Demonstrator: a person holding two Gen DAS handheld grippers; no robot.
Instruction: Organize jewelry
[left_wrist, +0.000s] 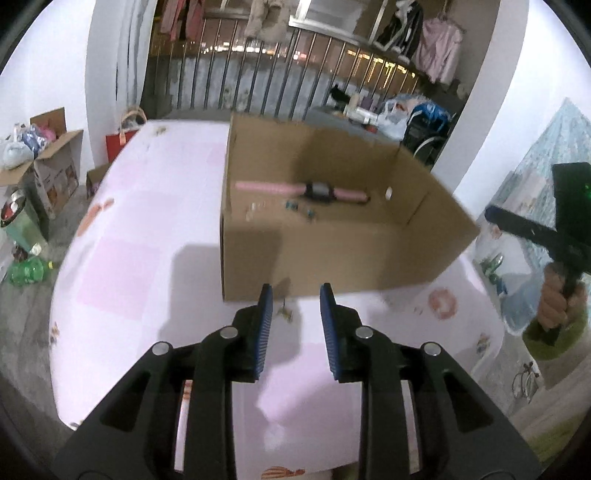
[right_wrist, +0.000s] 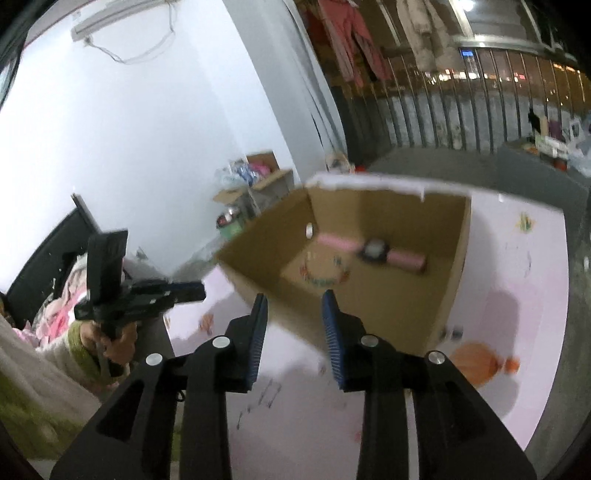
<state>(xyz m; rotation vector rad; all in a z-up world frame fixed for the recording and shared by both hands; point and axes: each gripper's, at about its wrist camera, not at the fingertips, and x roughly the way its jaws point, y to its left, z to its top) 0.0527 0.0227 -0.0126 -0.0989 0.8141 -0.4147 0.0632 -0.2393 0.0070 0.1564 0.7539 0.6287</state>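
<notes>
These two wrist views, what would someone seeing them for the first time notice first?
An open cardboard box sits on a pink table and fills the middle of both views. On its floor lies a pink-strapped watch with small bits of jewelry near it. Both blue-padded tools are open and empty: the left tool near the box's front wall, the right tool at its near rim.

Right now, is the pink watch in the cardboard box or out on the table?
In. The pink watch lies flat on the floor of the open cardboard box, strap stretched out, with small blurred pieces beside it.
</notes>
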